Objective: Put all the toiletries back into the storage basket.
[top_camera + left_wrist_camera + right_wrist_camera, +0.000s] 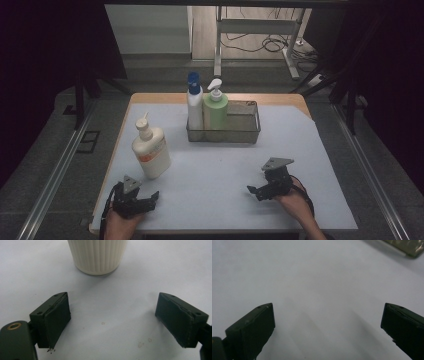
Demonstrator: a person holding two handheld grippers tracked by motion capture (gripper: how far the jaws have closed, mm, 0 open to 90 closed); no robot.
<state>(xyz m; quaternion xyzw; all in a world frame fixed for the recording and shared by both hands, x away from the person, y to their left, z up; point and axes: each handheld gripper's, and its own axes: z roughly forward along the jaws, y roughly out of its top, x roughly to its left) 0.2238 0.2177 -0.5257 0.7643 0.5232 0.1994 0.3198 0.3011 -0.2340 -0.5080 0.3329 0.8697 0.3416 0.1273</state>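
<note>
Now the left gripper (pixel 145 198) lines up on the cream bottle (pixel 151 152).

Leftmost, that gripper sits low at the near counter (pixel 220 170) edge, fingers (pixel 53 320) wide and empty, with the bottle upright just ahead. Mid-counter at the back, a basket (pixel 245 131) holds two more bottles. Right gripper (pixel 256 190) rests apart, fingers (pixel 252 332) wide, empty. Risk: a low, off-centre push could tip the tall bottle before the fingers close.

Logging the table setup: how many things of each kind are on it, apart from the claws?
Bottles: 3 (cream bottle, blue-capped bottle, green pump bottle)
Wire baskets: 1 (wire basket)
Total: 4
</note>
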